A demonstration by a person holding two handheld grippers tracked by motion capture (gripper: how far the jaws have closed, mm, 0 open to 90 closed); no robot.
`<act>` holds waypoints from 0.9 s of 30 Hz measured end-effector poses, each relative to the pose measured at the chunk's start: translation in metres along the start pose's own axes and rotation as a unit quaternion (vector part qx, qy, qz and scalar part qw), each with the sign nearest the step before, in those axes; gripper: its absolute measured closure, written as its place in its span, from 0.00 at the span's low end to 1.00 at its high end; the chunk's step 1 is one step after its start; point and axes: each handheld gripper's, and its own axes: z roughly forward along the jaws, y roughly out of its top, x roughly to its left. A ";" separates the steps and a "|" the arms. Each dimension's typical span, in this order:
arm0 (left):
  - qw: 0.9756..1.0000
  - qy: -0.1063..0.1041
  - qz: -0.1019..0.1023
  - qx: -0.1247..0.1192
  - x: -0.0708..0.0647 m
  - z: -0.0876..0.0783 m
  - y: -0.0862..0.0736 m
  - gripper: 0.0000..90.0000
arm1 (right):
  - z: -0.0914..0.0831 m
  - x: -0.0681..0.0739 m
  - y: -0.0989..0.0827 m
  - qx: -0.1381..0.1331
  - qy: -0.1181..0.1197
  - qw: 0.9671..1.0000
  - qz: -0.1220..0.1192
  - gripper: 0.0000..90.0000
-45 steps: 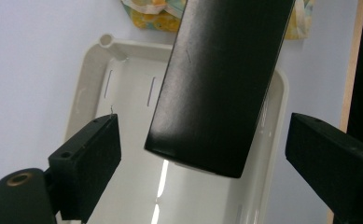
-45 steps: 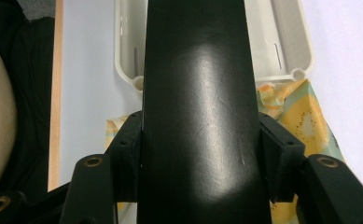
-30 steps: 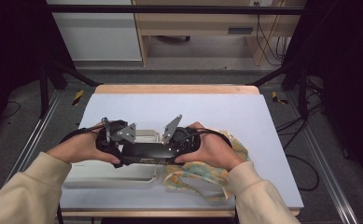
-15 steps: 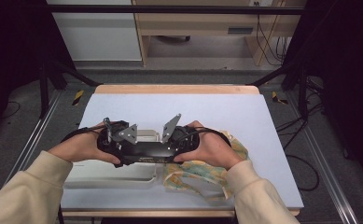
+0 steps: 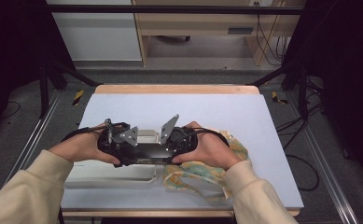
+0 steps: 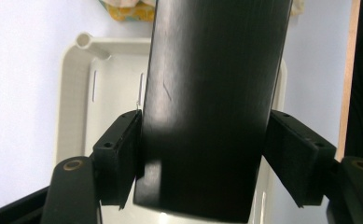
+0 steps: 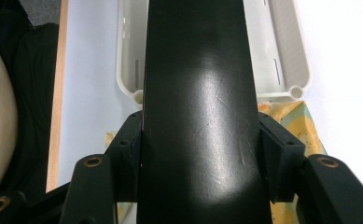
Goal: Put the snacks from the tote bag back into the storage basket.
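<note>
Spanning both tongs (image 6: pixel 202 158) (image 7: pixel 200 158): black bar (image 5: pixel 146 153).

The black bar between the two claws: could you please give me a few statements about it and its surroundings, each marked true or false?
1. Both claws grip the black bar. True: the left claw and the right claw each have their jaws pressed against its sides.
2. The bar lies flat on the blue tabletop with nothing under it. False: it is held over a white tray.
3. A patterned cloth lies by the person's right hand. True.
4. The white tray is round. False: it is long and rectangular with rounded corners.
5. The cloth is plain red. False: it is yellow and pale green.
</note>
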 end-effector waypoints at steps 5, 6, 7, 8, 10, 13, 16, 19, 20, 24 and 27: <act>1.000 0.003 0.005 0.005 0.000 0.001 0.000 0.40 | -0.002 0.001 -0.001 0.000 0.000 1.000 0.002 0.48; 1.000 0.003 0.004 0.007 0.000 0.001 0.001 0.41 | -0.001 0.001 -0.001 0.000 0.001 1.000 0.001 0.48; 1.000 0.002 0.007 0.010 0.000 0.001 0.001 0.41 | -0.001 0.001 -0.001 0.001 0.001 1.000 -0.001 0.48; 1.000 0.002 0.008 0.011 0.000 0.001 0.002 0.42 | -0.001 0.000 -0.001 0.002 0.002 1.000 -0.001 0.48; 1.000 0.004 0.012 0.016 0.000 0.001 0.002 0.43 | -0.001 0.000 -0.001 0.001 0.003 1.000 -0.003 0.48; 1.000 0.003 0.017 0.024 -0.001 0.002 0.003 0.44 | 0.000 0.000 -0.001 0.002 0.004 1.000 -0.005 0.48; 0.999 0.005 0.018 0.027 -0.002 0.002 0.003 0.45 | 0.001 0.000 -0.001 0.005 0.003 1.000 -0.010 0.48; 1.000 0.000 0.012 0.025 -0.003 0.002 0.002 0.46 | 0.002 0.000 -0.001 0.005 0.005 1.000 -0.014 0.47; 1.000 0.000 0.013 0.027 -0.004 0.002 0.002 0.47 | 0.002 0.000 -0.001 0.004 0.006 1.000 -0.013 0.47; 0.999 0.001 0.018 0.028 -0.005 0.001 0.001 0.48 | 0.005 -0.002 -0.001 0.007 0.012 1.000 -0.015 0.47; 1.000 0.005 0.018 0.023 -0.003 -0.001 0.000 0.48 | 0.004 -0.004 -0.001 0.006 0.010 1.000 -0.012 0.45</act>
